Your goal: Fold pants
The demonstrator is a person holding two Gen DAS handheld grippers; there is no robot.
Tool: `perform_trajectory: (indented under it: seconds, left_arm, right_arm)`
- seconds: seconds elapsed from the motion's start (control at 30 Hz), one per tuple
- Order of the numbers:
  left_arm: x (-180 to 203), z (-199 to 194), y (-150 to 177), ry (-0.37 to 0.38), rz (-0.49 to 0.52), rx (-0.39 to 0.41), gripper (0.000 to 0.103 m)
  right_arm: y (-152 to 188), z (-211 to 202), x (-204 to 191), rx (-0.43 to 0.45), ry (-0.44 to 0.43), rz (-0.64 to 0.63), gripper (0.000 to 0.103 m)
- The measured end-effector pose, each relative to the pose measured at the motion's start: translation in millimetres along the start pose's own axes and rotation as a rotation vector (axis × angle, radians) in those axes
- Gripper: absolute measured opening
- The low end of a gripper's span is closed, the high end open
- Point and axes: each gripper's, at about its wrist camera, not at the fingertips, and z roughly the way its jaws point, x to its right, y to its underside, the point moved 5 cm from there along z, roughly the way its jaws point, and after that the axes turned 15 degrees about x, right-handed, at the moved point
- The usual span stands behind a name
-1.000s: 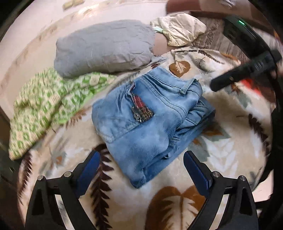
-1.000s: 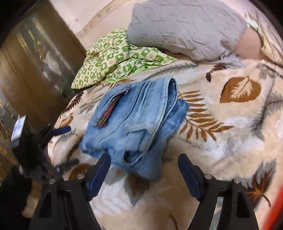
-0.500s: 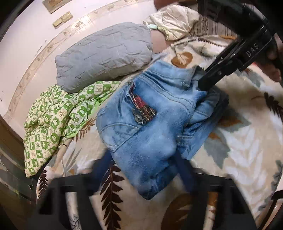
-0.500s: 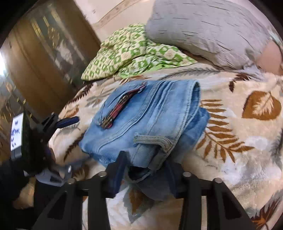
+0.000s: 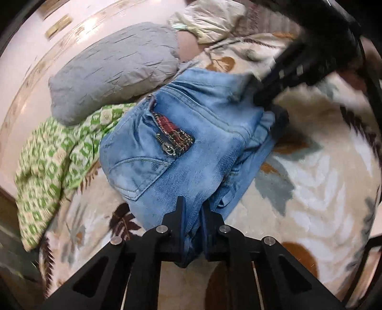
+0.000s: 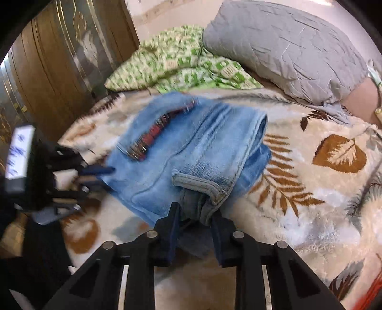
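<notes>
Folded light-blue jeans [image 5: 210, 143] with a red plaid zip pocket lie on a leaf-patterned blanket [image 5: 310, 190]. My left gripper [image 5: 193, 205] is closing, its blue pads pinching the near edge of the denim stack. In the left wrist view, my right gripper [image 5: 269, 95] reaches onto the far right side of the jeans. In the right wrist view, my right gripper [image 6: 195, 211] is closing on the bunched waistband end of the jeans [image 6: 191, 147], with fabric pressed between its pads. My left gripper [image 6: 100, 177] shows at the jeans' left edge.
A grey pillow [image 5: 114, 69] and a crumpled green checked cloth [image 5: 55, 152] lie just behind the jeans. A cream cloth [image 5: 210, 21] sits further back. A brown wardrobe [image 6: 59, 59] stands beside the bed on the left.
Both grippers came down onto the jeans and their wide jaws narrowed until the pads pinched the denim. Each wrist also rolled a little.
</notes>
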Motion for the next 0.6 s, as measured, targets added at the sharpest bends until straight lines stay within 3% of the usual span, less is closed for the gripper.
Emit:
perform_trajectory:
  seconds: [0.07, 0.13, 0.17, 0.2, 0.27, 0.33, 0.4, 0.47, 0.6]
  left_arm:
    - [-3.8, -8.6, -1.5, 0.011, -0.021, 0.023, 0.01]
    - [-12.2, -2.8, 12.3, 0.003, -0.03, -0.017, 0.01]
    - [-14.7, 3.4, 21.7, -0.013, -0.023, -0.059, 0.01]
    - [-15.5, 7.0, 25.9, -0.016, -0.021, -0.075, 0.01]
    - [-15.0, 4.2, 20.2, -0.01, -0.038, -0.067, 0.01]
    - [-11.9, -3.1, 14.6, -0.003, -0.035, -0.032, 0.009]
    - [-12.2, -0.8, 17.2, -0.003, -0.031, -0.044, 0.01]
    - [-9.8, -0.5, 16.6, -0.012, -0.015, -0.044, 0.01]
    - [-6.0, -3.8, 16.2, -0.03, 0.012, -0.046, 0.011]
  right_arm:
    - [-1.9, -1.0, 2.1, 0.002, 0.016, 0.033, 0.026]
    - [-13.5, -19.3, -3.8, 0.061, -0.045, 0.065, 0.026]
    - [-17.9, -28.3, -6.7, 0.092, -0.096, 0.08, 0.008]
    - [-17.6, -29.2, -0.7, 0.096, -0.045, 0.076, 0.006]
    - [5.1, -6.0, 32.0, -0.035, 0.154, 0.062, 0.001]
    - [23.5, -1.1, 48.6, -0.069, 0.099, 0.193, 0.0]
    - [22.4, -13.7, 44.0, -0.01, 0.094, 0.185, 0.0]
    - [11.4, -28.1, 32.1, 0.066, 0.009, 0.208, 0.002]
    - [2.6, -35.6, 9.4, 0.051, -0.009, 0.114, 0.008]
